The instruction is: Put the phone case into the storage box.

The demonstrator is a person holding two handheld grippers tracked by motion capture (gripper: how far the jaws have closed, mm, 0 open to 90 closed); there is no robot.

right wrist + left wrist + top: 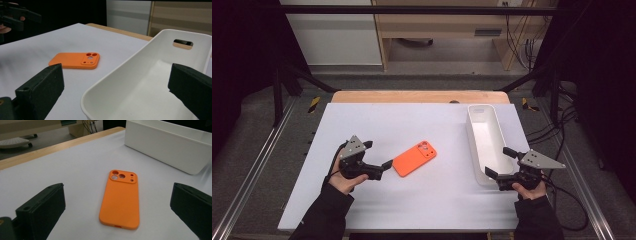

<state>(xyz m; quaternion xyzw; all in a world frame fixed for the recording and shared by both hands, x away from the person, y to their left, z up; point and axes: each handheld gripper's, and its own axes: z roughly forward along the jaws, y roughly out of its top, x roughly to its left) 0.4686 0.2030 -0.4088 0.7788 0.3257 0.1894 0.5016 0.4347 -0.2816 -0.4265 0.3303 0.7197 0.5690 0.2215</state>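
Both tools wide and empty, with the case lying ahead of my left one.

My left gripper is spread wide, holding nothing; the flat orange silicone phone case lies camera-cutout away, just ahead between its jaws. I judge a flat pinch could skid it across the white table sheet. My right gripper gapes equally, empty, straddling the near end of the long white plastic tray; closing there could tip it.

A white-topped table carries an orange phone case and a white bin.
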